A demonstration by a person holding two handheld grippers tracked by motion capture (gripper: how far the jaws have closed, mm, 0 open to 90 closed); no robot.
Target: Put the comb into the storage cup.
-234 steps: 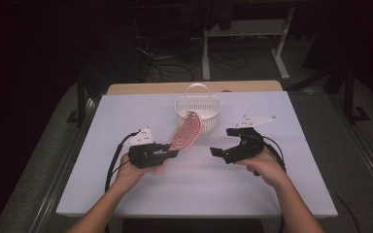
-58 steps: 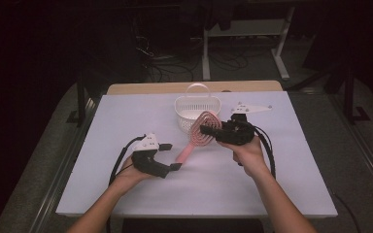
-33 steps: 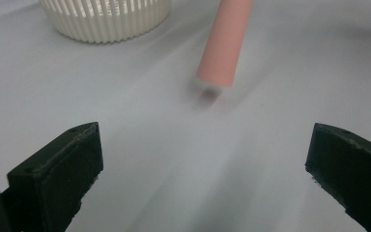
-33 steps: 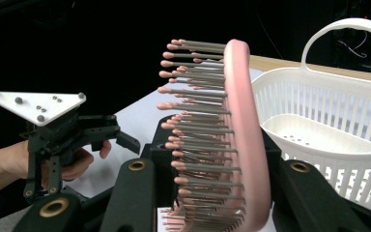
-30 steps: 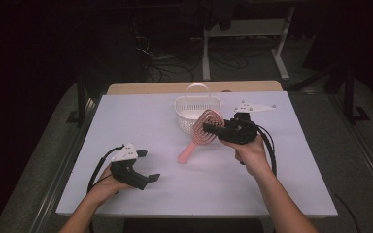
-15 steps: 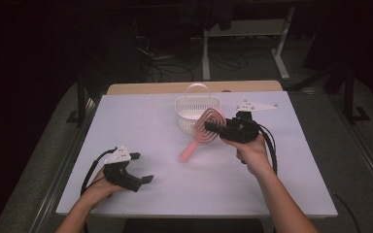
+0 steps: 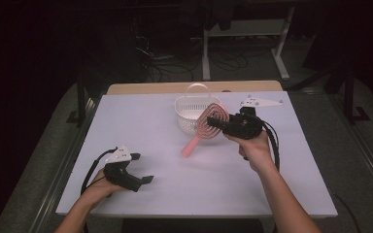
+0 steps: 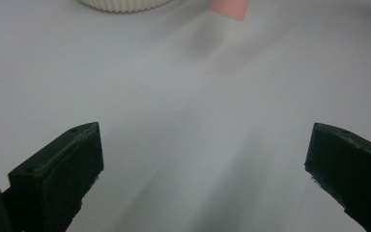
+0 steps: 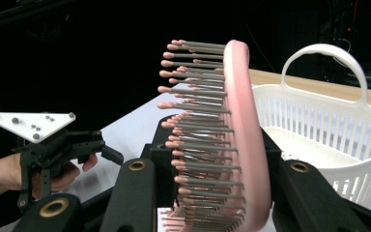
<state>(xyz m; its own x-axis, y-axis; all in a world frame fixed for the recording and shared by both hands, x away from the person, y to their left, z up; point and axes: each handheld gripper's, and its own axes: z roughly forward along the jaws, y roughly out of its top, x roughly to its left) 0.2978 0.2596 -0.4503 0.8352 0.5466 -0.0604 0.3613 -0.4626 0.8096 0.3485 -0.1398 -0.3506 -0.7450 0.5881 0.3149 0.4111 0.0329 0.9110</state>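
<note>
My right gripper [image 7: 219, 124] clenches the pink plastic paddle hairbrush [image 7: 209, 122] beside the white slatted plastic basket [image 7: 190, 114]; my left gripper [image 7: 143, 178] gapes, released.

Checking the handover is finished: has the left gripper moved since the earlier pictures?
Yes. The left gripper has pulled back from the brush, away from the basket, toward the table's near-left corner.

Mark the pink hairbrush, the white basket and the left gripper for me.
pink hairbrush [image 7: 211, 120]: high view, on its head.
white basket [image 7: 188, 115]: high view, on its side wall.
left gripper [image 7: 142, 169]: high view, between its fingertips.
</note>
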